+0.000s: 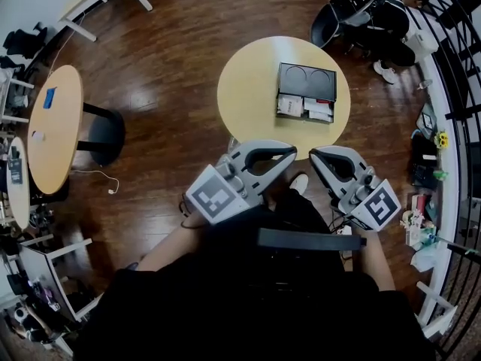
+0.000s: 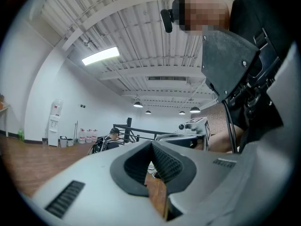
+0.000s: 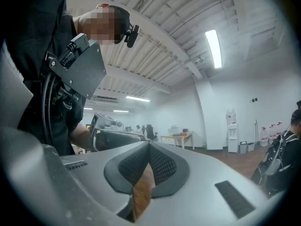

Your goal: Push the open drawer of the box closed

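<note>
A black box [image 1: 307,82] lies on the round yellow table [image 1: 248,89], out ahead of me. Its drawer [image 1: 304,107] stands pulled out toward me, with white packets inside. Both grippers hang close to my body, well short of the table and apart from the box. The left gripper [image 1: 289,153] points right and the right gripper [image 1: 316,155] points left, their tips near each other. In the left gripper view the left gripper [image 2: 151,145] has its pads meeting at the tip, nothing between them. The right gripper [image 3: 149,145] looks the same in its own view, shut and empty.
An oval wooden table [image 1: 56,126] with a blue item stands to the left, beside a dark chair [image 1: 105,135]. A seated person [image 1: 376,13] is at the far right. A black railing [image 1: 458,74] and floor clutter line the right side. A cable [image 1: 98,175] trails on the floor.
</note>
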`<state>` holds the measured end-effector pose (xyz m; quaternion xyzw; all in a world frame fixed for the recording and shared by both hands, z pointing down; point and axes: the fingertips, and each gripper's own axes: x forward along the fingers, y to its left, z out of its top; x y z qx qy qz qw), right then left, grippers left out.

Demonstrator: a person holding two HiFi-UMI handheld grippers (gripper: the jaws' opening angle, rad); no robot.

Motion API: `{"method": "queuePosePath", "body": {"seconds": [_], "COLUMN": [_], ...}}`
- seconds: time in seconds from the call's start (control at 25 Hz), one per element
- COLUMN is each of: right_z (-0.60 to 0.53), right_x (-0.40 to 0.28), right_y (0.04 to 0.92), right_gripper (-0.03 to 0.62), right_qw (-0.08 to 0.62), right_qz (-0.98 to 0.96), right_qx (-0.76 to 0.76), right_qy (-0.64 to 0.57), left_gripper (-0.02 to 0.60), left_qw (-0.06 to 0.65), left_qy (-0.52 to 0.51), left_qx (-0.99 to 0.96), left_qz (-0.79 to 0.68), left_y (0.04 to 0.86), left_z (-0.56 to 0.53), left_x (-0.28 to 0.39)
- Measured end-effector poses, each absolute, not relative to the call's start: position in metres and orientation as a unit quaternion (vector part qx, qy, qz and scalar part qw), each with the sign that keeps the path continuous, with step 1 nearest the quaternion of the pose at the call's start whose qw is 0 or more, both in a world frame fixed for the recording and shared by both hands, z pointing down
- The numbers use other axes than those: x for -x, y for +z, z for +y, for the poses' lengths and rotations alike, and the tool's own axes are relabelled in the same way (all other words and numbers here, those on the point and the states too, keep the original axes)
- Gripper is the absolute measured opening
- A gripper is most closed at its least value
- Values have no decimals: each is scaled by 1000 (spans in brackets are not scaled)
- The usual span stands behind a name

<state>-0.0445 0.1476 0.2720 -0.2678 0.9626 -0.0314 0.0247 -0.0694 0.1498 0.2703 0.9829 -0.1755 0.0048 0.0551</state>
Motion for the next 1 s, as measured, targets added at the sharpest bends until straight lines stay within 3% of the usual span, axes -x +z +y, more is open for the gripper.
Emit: {"method": "queuePosePath", "body": {"seconds": [0.56, 1.0], "right_z": [91, 35], "right_x": [-95, -138], "right_y": [297, 306], "right_gripper": [18, 18], "right_qw": [2, 6], "right_qz": [974, 975], "right_qx": [221, 214], "right_qy": [-43, -61], "left_gripper": [32, 32], "left_qw": [64, 77], "left_qy": [19, 36], "left_qx": [-976, -970], "left_qz": [-209, -229], "left_y": [291, 302], "left_z": [80, 50], "left_x": [-72, -94]}}
